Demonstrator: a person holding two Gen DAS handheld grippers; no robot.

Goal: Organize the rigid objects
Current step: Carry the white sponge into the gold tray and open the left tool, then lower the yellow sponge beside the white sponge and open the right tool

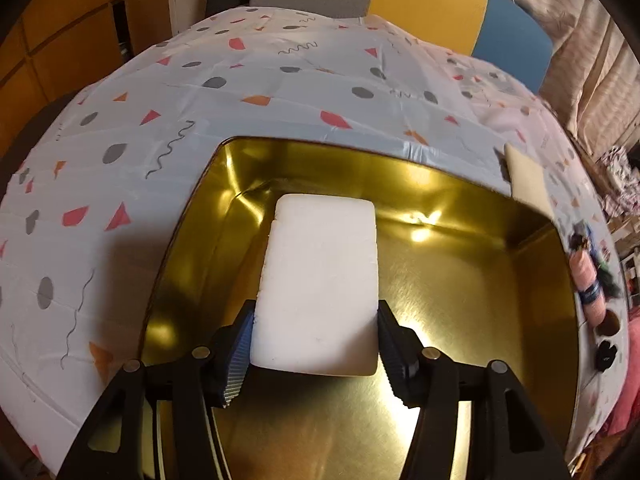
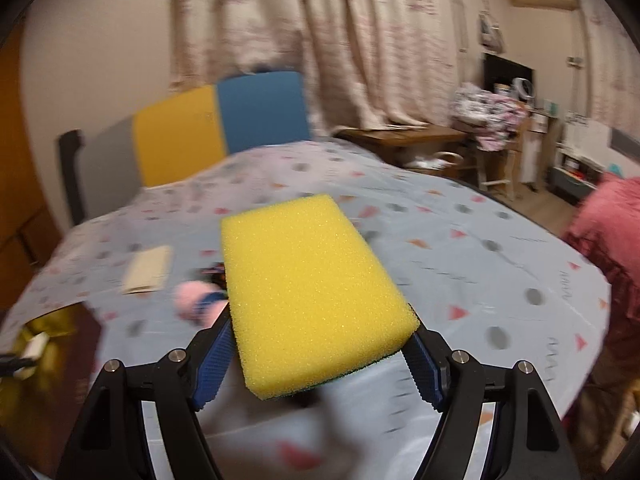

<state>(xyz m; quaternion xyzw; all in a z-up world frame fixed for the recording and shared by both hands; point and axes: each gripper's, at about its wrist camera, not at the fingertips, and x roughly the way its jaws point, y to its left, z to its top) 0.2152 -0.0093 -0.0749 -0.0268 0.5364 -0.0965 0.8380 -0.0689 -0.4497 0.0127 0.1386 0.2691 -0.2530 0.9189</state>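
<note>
My left gripper (image 1: 314, 350) is shut on a white foam block (image 1: 320, 280) and holds it inside an open gold metal tin (image 1: 460, 280); the block's far end is near the tin's back wall. My right gripper (image 2: 320, 356) is shut on a yellow sponge (image 2: 308, 296) with a dark green underside, held above the patterned tablecloth (image 2: 460, 264). The gold tin (image 2: 44, 332) shows at the far left of the right wrist view, with the white block (image 2: 34, 346) in it.
A beige flat block (image 1: 528, 176) lies beyond the tin's right corner, also in the right wrist view (image 2: 146, 270). A pink yarn roll (image 1: 588, 280) and small dark items lie at the right. Chairs stand behind the table; a person in pink (image 2: 608, 240) is at the right.
</note>
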